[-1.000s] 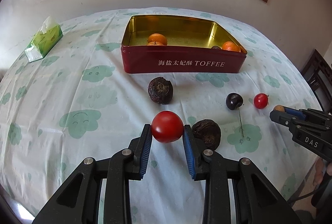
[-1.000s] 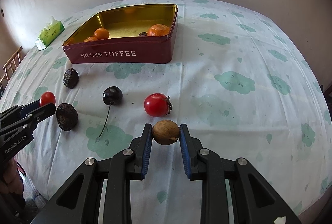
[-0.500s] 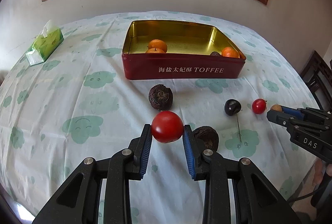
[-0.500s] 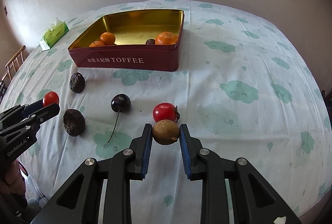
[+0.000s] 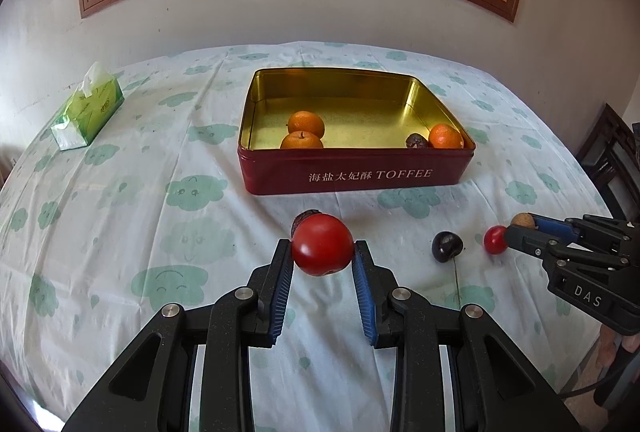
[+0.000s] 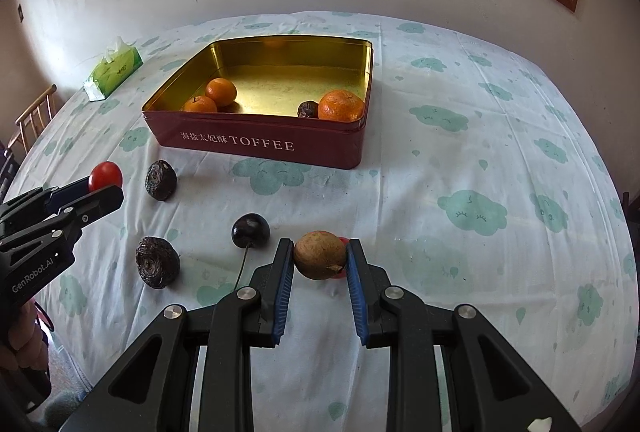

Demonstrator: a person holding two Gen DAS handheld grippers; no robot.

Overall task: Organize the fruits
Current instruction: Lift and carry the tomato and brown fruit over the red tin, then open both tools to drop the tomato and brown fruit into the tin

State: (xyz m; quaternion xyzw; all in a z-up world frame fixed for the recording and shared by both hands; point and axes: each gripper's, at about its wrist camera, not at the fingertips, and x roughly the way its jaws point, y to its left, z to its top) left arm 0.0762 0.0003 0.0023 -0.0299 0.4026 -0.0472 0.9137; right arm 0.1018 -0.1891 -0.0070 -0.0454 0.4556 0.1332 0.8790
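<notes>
In the left wrist view the left gripper (image 5: 322,264) is clamping a red tomato (image 5: 322,250) between its blue pads, at lower centre of the frame, with the tomato sitting at the very fingertips and hiding most of a dark wrinkled fruit (image 5: 301,221) just above it on the cloud-patterned tablecloth (image 5: 120,192). In the right wrist view the right gripper (image 6: 320,264) is gripping a brown round fruit (image 6: 320,254) the same way, at lower centre, and a sliver of a small red tomato (image 6: 343,241) is showing just behind it. The red toffee tin (image 6: 260,144) is standing above both grippers in each frame, well apart from the held fruit, and is holding three oranges (image 6: 341,105) and a small dark fruit (image 6: 307,109) beside the rightmost one. On the cloth at left of the right wrist view, two dark wrinkled fruits (image 6: 157,262) and a dark cherry (image 6: 250,231) with a long stem are lying between the tin and the grippers. A green tissue pack (image 5: 87,112) is sitting at the upper left of the left wrist view, near the table edge. A person's fingers (image 6: 22,346) are showing at the lower left edge, under the left gripper's body.
</notes>
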